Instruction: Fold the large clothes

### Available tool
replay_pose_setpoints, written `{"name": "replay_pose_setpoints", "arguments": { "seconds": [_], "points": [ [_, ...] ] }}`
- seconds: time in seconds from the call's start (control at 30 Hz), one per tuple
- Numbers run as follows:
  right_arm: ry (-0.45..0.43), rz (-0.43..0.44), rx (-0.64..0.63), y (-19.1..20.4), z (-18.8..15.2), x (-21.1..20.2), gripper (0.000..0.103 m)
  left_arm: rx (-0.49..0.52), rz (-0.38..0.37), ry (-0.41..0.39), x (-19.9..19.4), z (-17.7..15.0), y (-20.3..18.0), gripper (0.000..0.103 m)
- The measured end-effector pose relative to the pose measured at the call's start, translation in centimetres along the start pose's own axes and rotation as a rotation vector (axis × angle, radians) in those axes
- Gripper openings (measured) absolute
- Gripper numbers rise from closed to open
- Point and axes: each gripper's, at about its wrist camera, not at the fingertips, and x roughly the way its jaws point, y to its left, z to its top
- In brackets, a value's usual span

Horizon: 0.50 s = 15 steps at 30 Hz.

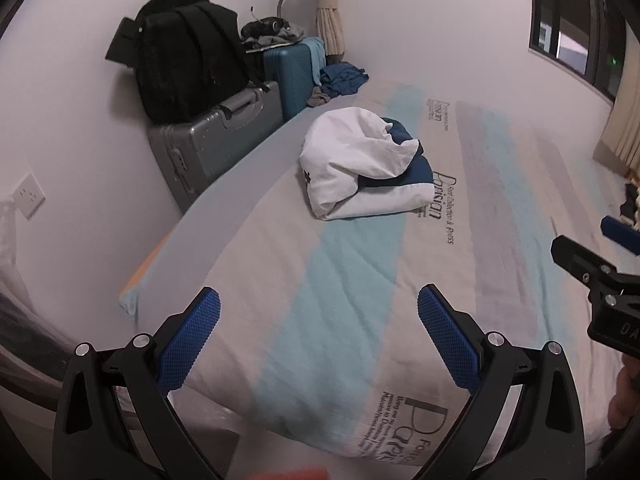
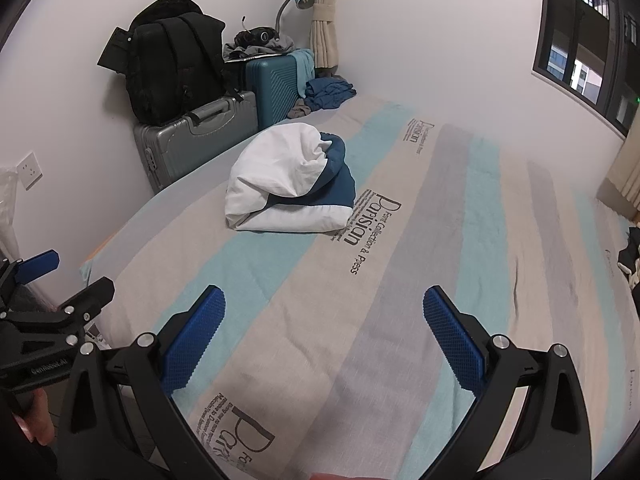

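Observation:
A white and dark blue garment (image 1: 360, 164) lies bundled on the striped bed cover (image 1: 500, 208), toward the far left side of the bed; it also shows in the right wrist view (image 2: 288, 180). My left gripper (image 1: 318, 308) is open and empty, held above the near end of the bed, well short of the garment. My right gripper (image 2: 324, 308) is open and empty, also over the near end. The right gripper shows at the right edge of the left wrist view (image 1: 592, 256), and the left gripper at the left edge of the right wrist view (image 2: 52, 284).
A grey suitcase (image 1: 216, 140) with a black backpack (image 1: 180, 48) on it and a teal suitcase (image 1: 288, 72) stand against the wall left of the bed. Blue clothes (image 1: 342, 78) lie at the far corner. A window (image 1: 580, 20) is at right. Dark items (image 2: 630, 256) lie at the bed's right edge.

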Motion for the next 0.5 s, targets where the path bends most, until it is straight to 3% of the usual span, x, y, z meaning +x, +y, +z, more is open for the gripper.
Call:
{"name": "replay_pose_setpoints", "arguments": {
  "seconds": [0.1,0.5],
  "points": [
    [0.004,0.001,0.001,-0.07,-0.07,0.17,0.096,-0.022,-0.008,-0.056,-0.80,-0.34,0.13,0.097],
    [0.004,0.003,0.003,-0.09,-0.25,0.26,0.096,-0.070,-0.072,0.009,0.16,0.32,0.95,0.097]
  ]
}}
